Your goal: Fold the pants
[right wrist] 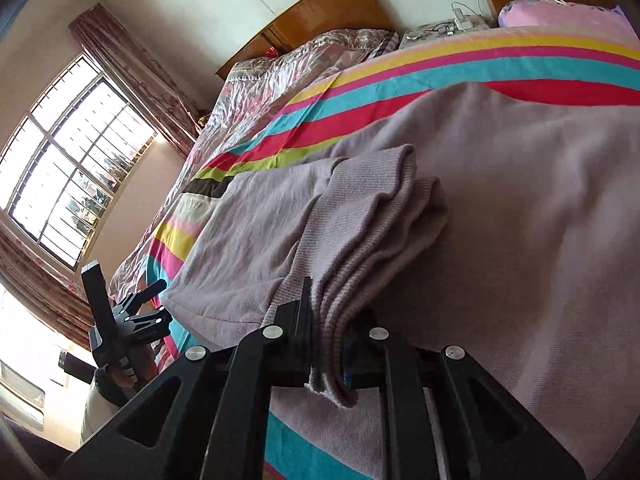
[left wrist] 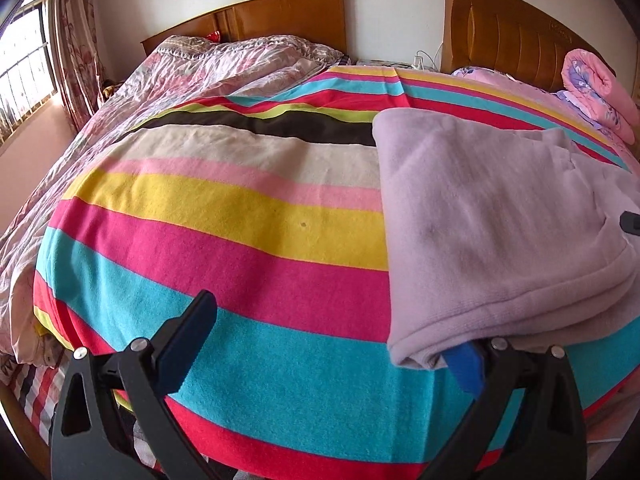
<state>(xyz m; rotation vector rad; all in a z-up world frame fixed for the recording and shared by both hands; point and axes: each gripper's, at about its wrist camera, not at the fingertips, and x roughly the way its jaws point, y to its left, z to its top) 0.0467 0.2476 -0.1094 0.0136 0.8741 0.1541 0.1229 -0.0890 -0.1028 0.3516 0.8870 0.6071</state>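
A: On the left we have the striped blanket (left wrist: 224, 216) lying bare to the bed's near edge, and our left gripper (left wrist: 328, 344) gapes wide, pinching nothing.

B: Rightward, the lilac pants (left wrist: 492, 216) lie folded by the near right corner. Our right gripper (right wrist: 326, 344) is clamped narrow on their ribbed cuffs (right wrist: 360, 248).

No readable text, labels, brands, numbers or signs in either view
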